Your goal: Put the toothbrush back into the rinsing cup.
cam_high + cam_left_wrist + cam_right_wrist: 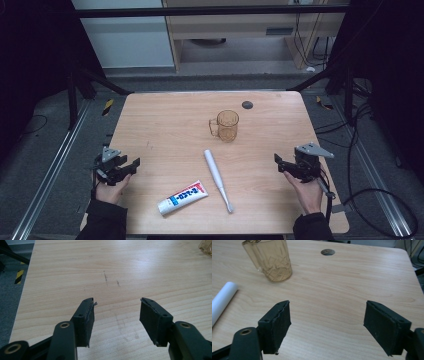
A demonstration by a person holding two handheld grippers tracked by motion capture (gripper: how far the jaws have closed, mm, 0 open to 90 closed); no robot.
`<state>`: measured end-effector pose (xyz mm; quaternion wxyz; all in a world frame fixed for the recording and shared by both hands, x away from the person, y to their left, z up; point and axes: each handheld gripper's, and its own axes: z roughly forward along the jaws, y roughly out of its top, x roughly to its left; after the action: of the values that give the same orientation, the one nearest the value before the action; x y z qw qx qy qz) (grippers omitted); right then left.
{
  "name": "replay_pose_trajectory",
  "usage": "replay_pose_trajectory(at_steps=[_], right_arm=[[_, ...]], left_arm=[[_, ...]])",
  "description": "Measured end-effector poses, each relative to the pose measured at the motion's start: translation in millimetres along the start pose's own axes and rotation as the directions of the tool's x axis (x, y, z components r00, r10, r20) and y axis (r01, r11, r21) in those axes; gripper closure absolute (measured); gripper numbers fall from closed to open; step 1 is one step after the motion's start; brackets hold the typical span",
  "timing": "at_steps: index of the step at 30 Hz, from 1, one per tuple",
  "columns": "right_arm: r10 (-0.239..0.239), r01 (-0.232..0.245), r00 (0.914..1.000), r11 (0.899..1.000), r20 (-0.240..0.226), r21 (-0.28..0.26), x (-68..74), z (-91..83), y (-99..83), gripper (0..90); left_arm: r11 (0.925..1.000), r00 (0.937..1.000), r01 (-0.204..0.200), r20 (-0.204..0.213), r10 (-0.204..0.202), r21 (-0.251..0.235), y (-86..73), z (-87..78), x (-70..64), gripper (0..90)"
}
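An amber plastic mug with a handle stands upright near the table's middle; the right gripper view has the mug at upper left. A white toothbrush lies in front of it, its handle end at the left edge of the right gripper view. A white toothpaste tube with blue and red print lies at the front. My left gripper is held at the table's left edge, open and empty. My right gripper hovers at the right side, open and empty.
The wooden table has a round cable hole at the back, also seen as a cable hole in the right gripper view. Cables and metal rails run along the floor on both sides. A cabinet stands beyond the table.
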<state>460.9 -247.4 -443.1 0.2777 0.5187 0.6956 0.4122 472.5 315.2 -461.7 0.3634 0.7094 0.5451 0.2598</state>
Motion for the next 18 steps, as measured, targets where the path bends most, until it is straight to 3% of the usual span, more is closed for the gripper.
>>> replay_pose_trajectory(at_steps=[9,18], right_arm=[[-0.031,0.031,0.9946,1.000,-0.099,0.002,25.9,-8.8,8.7,30.5],[-0.080,0.089,0.9755,0.995,-0.205,0.037,64.3,-10.5,18.4,40.3]], left_arm=[[0.9998,1.0000,0.000,0.009,0.000,0.018,-1.5,-1.4,1.1,52.6],[0.9992,0.9996,-0.017,0.022,0.016,0.035,-1.3,0.7,-3.1,59.4]])
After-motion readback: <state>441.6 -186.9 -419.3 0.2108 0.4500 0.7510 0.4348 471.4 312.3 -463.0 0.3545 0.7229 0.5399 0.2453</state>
